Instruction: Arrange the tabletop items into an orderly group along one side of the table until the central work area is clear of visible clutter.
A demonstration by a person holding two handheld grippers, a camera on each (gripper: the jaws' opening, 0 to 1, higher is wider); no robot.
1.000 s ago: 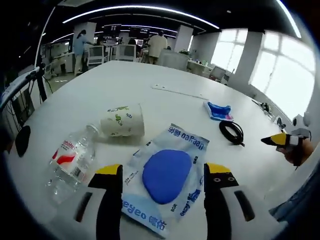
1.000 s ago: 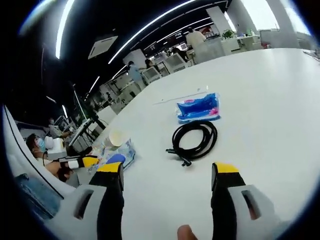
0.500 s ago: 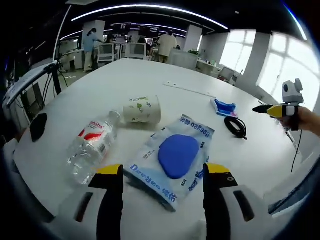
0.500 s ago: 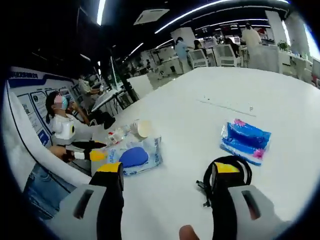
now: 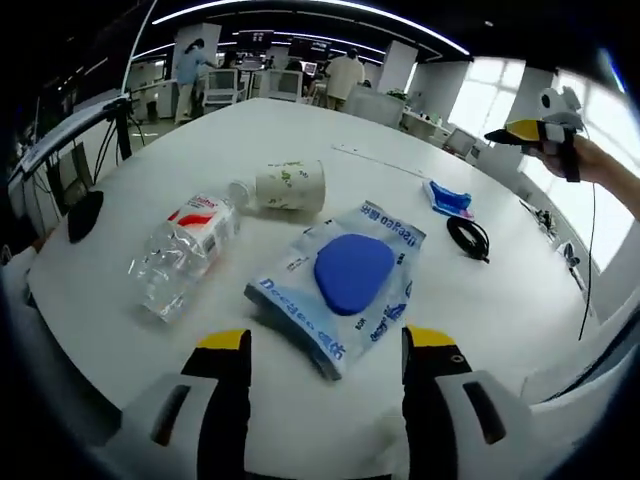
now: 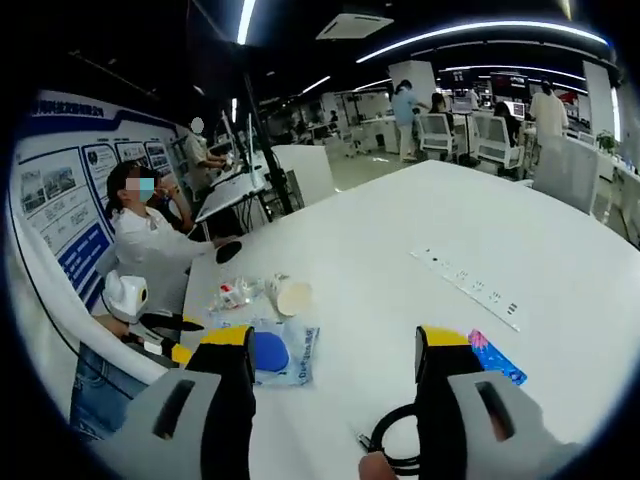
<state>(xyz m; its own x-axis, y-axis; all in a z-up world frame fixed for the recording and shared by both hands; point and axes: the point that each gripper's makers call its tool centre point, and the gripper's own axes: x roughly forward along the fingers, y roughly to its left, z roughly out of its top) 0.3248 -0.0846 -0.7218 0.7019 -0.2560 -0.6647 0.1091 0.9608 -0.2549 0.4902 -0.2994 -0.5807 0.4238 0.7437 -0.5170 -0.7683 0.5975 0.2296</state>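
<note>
On the white table [image 5: 300, 120] lie a blue pad in a clear printed package [image 5: 345, 280], a crushed clear bottle [image 5: 185, 255], a paper cup [image 5: 290, 185] on its side, a blue packet [image 5: 445, 197] and a coiled black cable [image 5: 468, 238]. My left gripper [image 5: 326, 340] hovers open just short of the package, holding nothing. My right gripper [image 6: 335, 340] is open and empty, raised above the cable [image 6: 395, 440] and blue packet [image 6: 492, 356]. The right gripper [image 5: 530, 130] appears high at the right in the left gripper view. The left gripper [image 6: 172, 338] sits beside the package [image 6: 272, 352].
A long white power strip [image 5: 375, 160] lies across the table's far part. A flat black object [image 5: 85, 213] rests at the left edge. A seated person [image 6: 150, 235] is beside the table, with desks, chairs and standing people beyond. The table's front edge runs just under my left jaws.
My left gripper has drawn back and up from the package. My right gripper has risen well above the table and swung left, away from the cable. The items have not moved.
</note>
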